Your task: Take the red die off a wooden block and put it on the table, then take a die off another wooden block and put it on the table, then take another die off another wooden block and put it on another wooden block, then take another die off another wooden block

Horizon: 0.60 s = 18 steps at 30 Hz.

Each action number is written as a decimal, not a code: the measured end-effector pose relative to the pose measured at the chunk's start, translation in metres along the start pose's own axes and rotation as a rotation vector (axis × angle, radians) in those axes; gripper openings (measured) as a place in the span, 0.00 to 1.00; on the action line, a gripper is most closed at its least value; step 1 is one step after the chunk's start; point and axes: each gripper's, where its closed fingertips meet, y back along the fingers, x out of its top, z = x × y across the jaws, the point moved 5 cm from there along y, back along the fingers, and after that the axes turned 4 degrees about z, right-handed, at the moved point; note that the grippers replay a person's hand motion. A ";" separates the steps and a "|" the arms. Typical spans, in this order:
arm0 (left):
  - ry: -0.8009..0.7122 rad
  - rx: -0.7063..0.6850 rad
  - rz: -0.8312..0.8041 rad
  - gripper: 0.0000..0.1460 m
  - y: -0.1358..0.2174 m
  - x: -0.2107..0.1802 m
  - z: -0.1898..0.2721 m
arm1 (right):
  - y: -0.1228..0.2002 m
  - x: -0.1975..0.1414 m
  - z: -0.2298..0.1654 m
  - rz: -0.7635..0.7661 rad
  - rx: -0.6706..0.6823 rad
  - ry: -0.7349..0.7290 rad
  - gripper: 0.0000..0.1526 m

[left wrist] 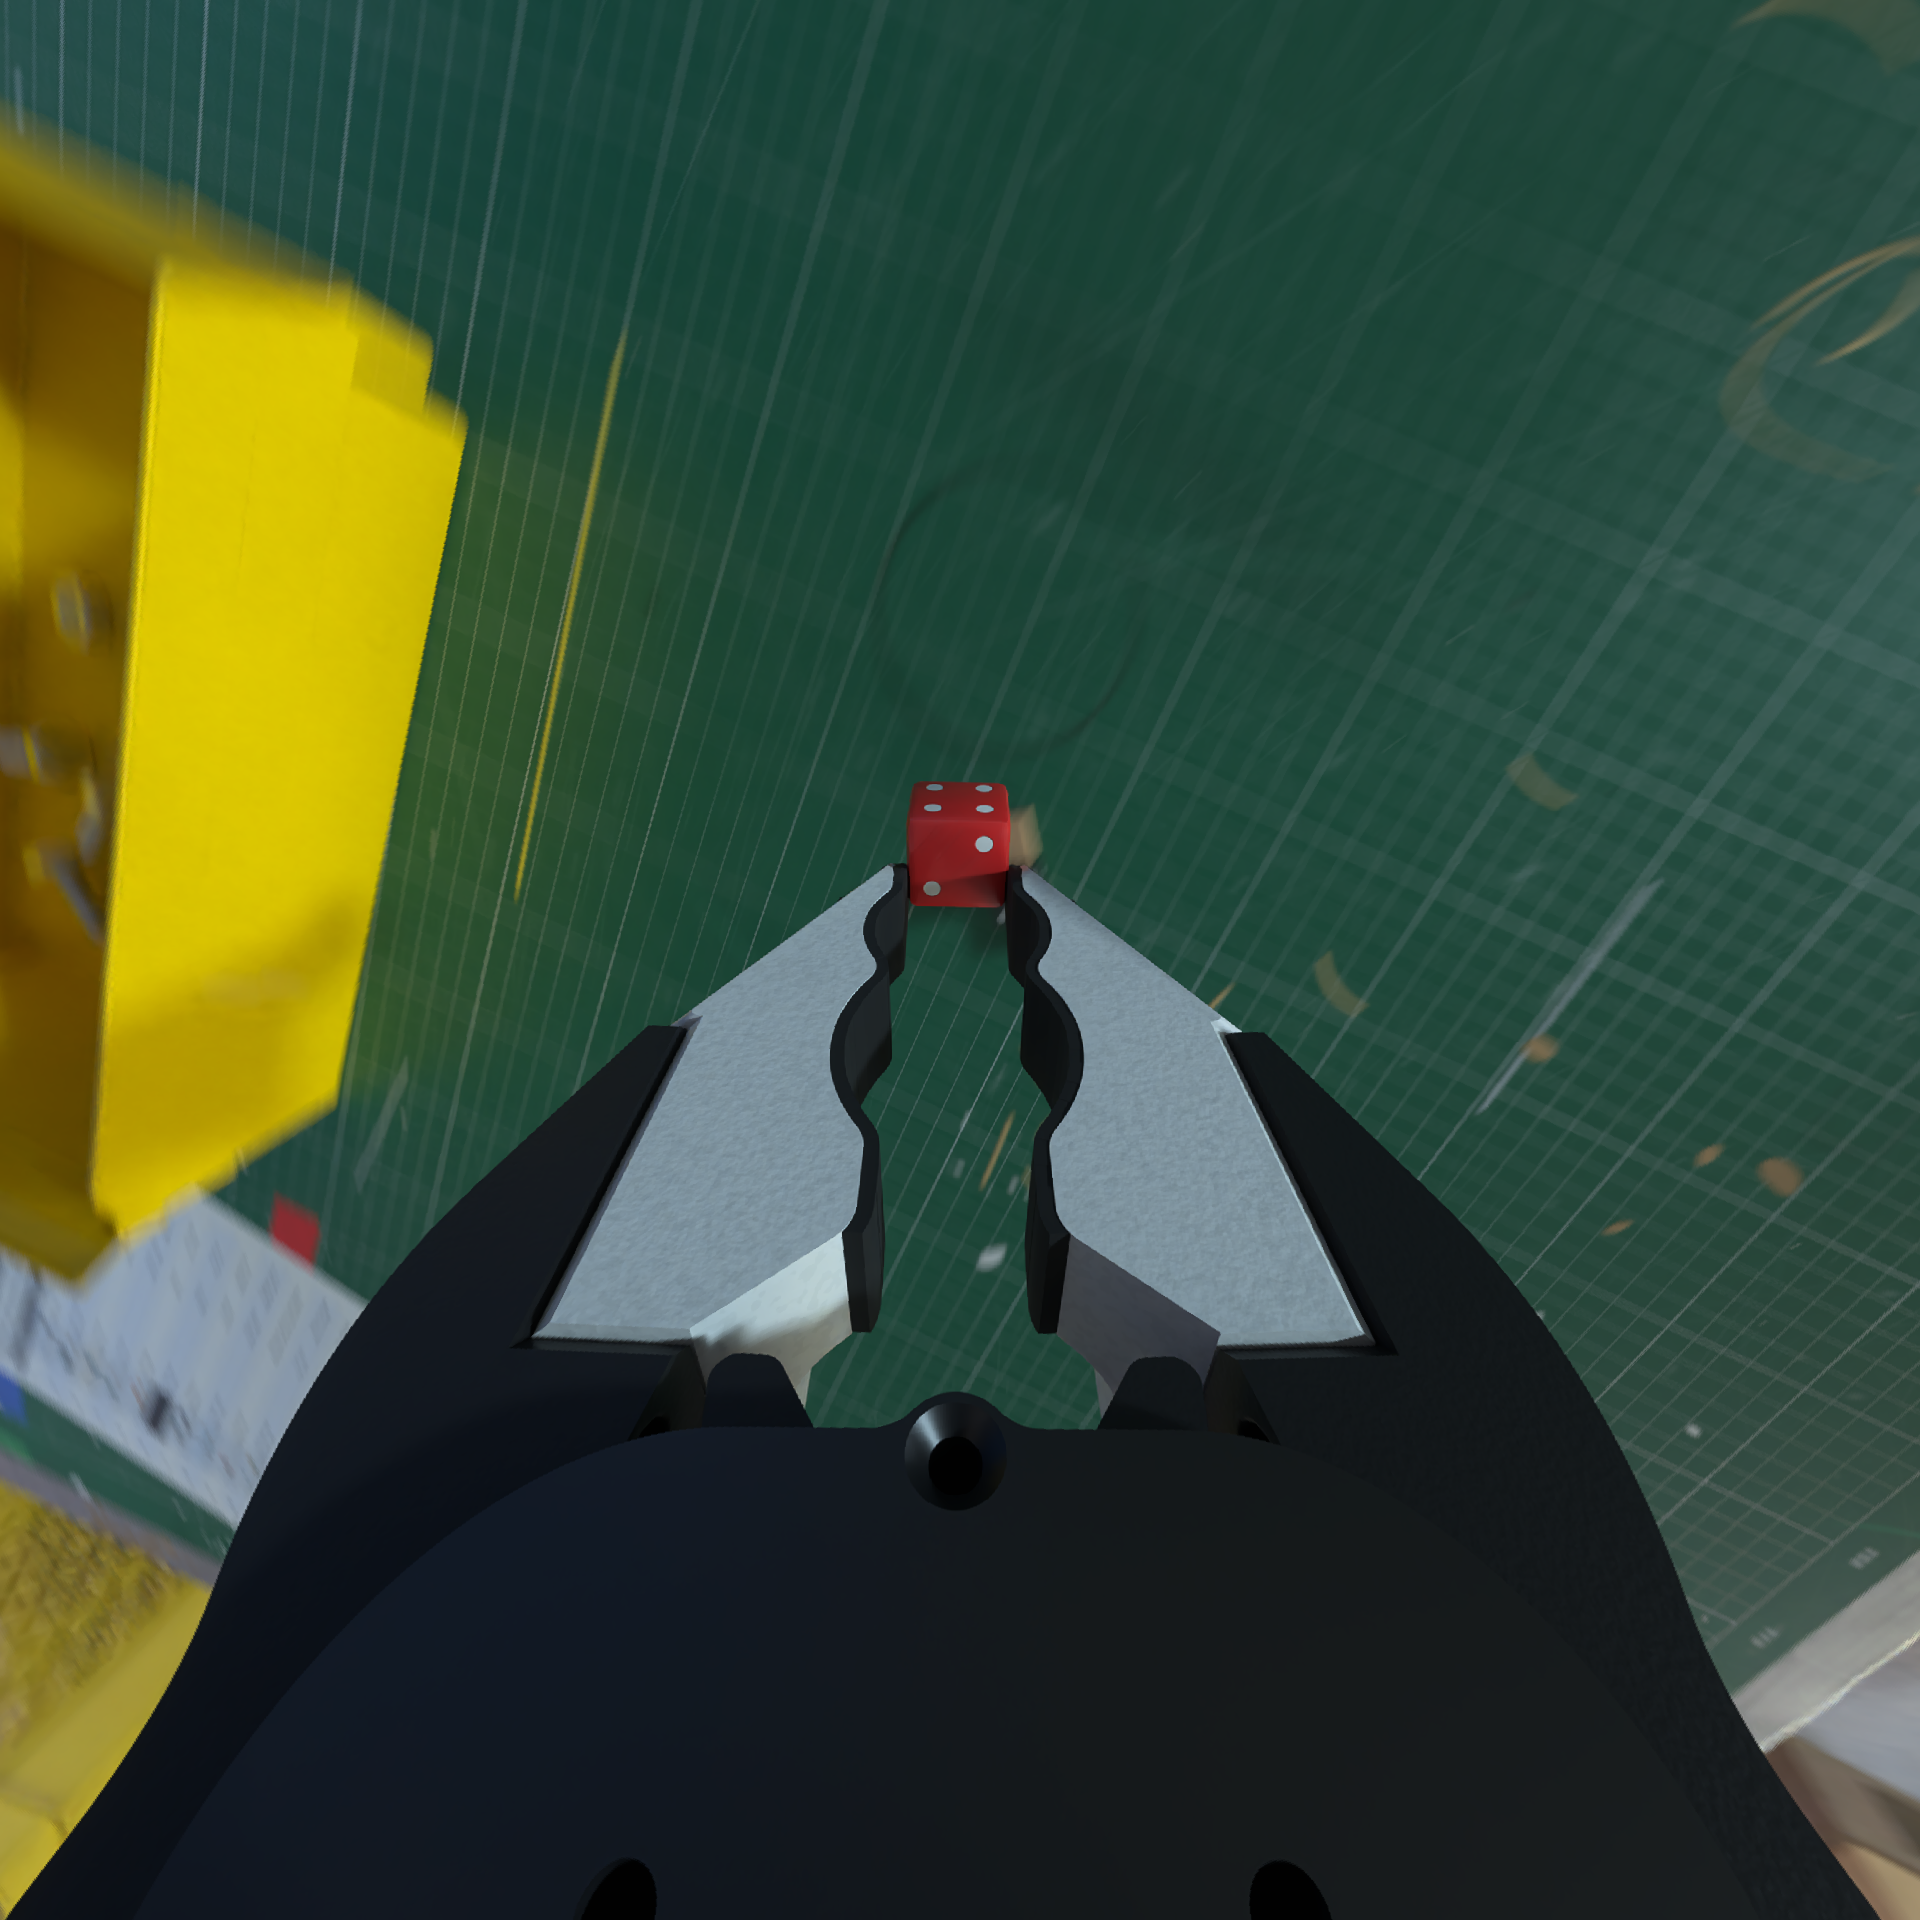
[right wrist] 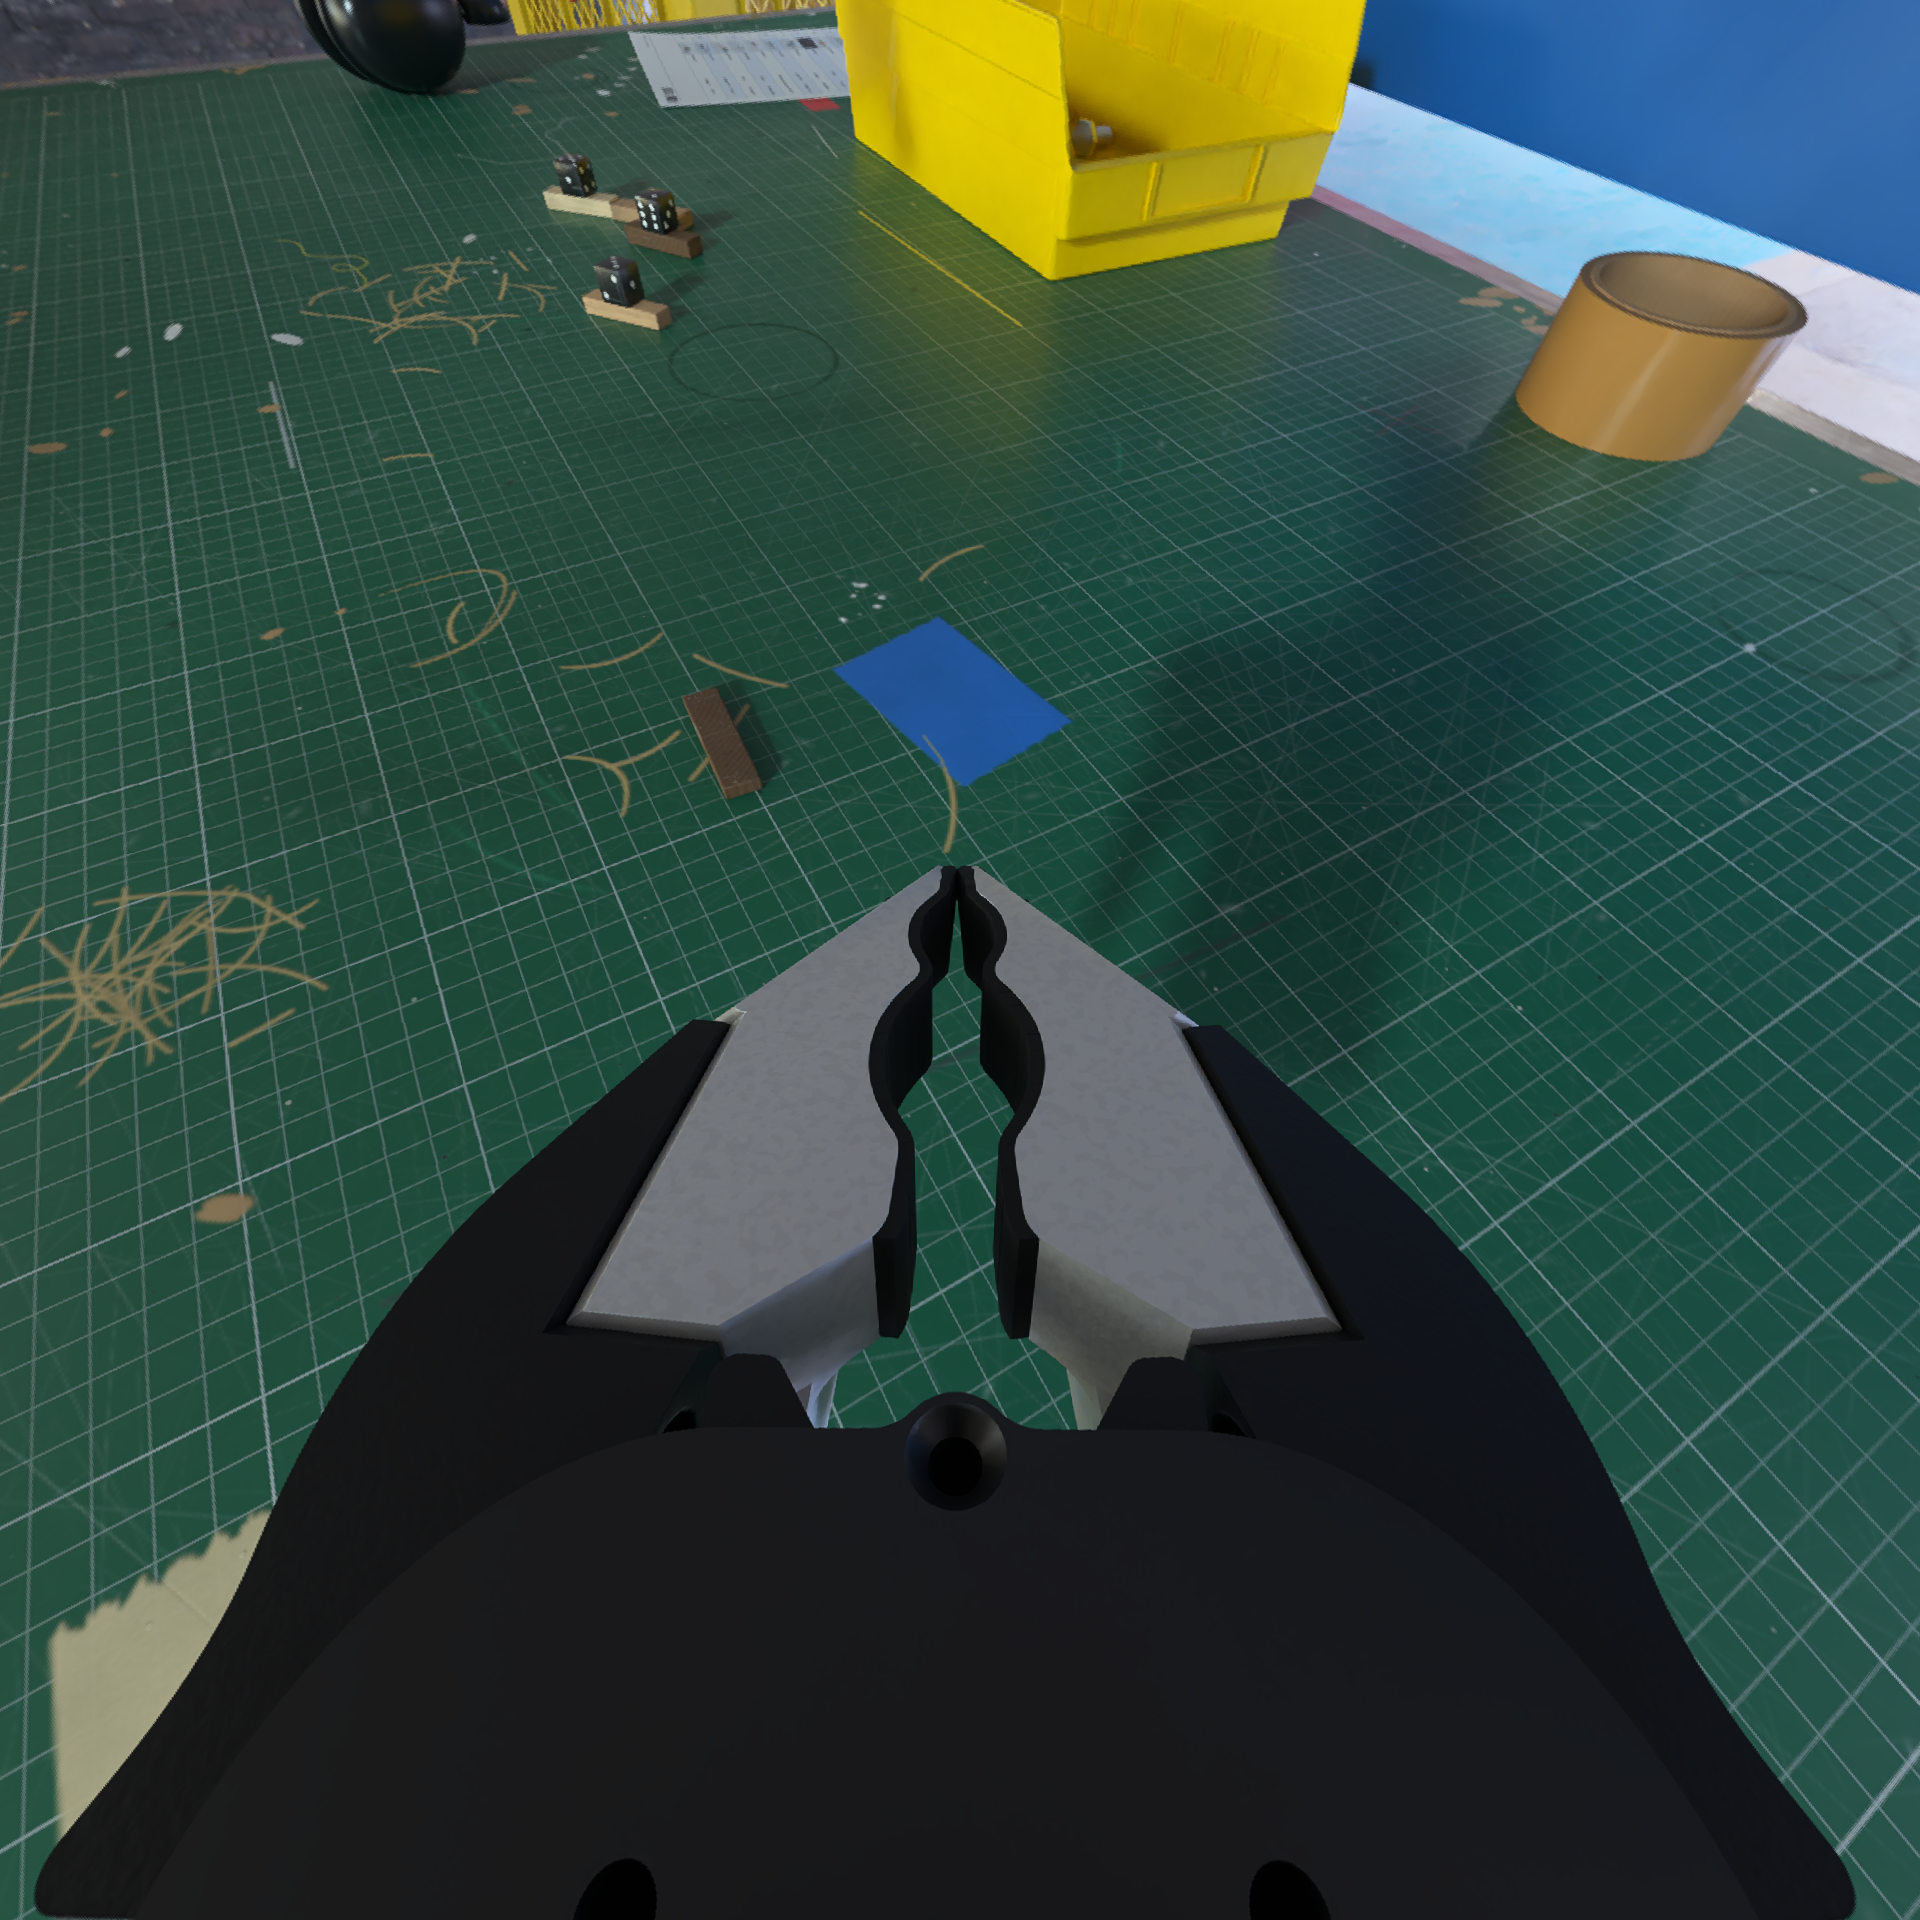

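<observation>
My left gripper is shut on the red die, which it pinches at its fingertips over the green mat. My right gripper is shut and empty, low over the mat. In the right wrist view, three black dice sit far off on wooden blocks: one on a light block, one on a dark block, one on a light block. A bare dark wooden block lies closer, to the left of my right fingertips.
A yellow bin stands at the back; it also shows blurred at the left in the left wrist view. A tape roll stands at the right near the table edge. A blue patch lies flat ahead. A black rounded shape is at the far edge.
</observation>
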 end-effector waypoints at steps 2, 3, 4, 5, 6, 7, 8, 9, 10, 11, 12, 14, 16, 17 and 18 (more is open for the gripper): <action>-0.116 -0.034 0.059 0.12 -0.006 0.043 0.034 | -0.001 0.001 -0.003 0.003 0.005 0.012 0.00; -0.166 -0.049 0.084 0.12 -0.012 0.063 0.050 | 0.000 0.002 -0.005 0.001 0.005 0.022 0.00; -0.213 -0.074 0.108 0.12 -0.021 0.082 0.067 | 0.001 0.003 -0.006 -0.004 0.001 0.034 0.00; -0.257 -0.093 0.132 0.12 -0.030 0.100 0.082 | 0.002 0.004 -0.006 -0.007 -0.003 0.044 0.00; -0.295 -0.106 0.153 0.12 -0.041 0.116 0.096 | 0.003 0.005 -0.007 -0.010 -0.008 0.054 0.00; -0.328 -0.141 0.176 0.12 -0.052 0.132 0.112 | 0.005 0.006 -0.007 -0.012 -0.013 0.061 0.00; -0.353 -0.176 0.202 0.12 -0.063 0.147 0.125 | 0.007 0.007 -0.008 -0.012 -0.016 0.067 0.00; -0.370 -0.200 0.228 0.12 -0.074 0.161 0.138 | 0.008 0.008 -0.008 -0.011 -0.019 0.071 0.00; -0.384 -0.240 0.246 0.12 -0.085 0.173 0.151 | 0.009 0.008 -0.009 -0.009 -0.020 0.074 0.00; -0.397 -0.275 0.257 0.13 -0.096 0.183 0.162 | 0.010 0.009 -0.009 -0.009 -0.020 0.076 0.00; -0.405 -0.300 0.267 0.12 -0.107 0.193 0.172 | 0.011 0.008 -0.009 -0.010 -0.018 0.076 0.00; -0.416 -0.353 0.275 0.13 -0.129 0.209 0.190 | 0.011 0.006 -0.010 -0.015 -0.018 0.076 0.00; -0.419 -0.371 0.268 0.12 -0.148 0.220 0.203 | 0.010 0.004 -0.010 -0.025 -0.019 0.075 0.00; -0.424 -0.382 0.261 0.13 -0.155 0.225 0.209 | 0.009 0.003 -0.010 -0.029 -0.018 0.076 0.00; -0.427 -0.388 0.264 0.13 -0.161 0.228 0.213 | 0.009 0.002 -0.010 -0.032 -0.017 0.077 0.00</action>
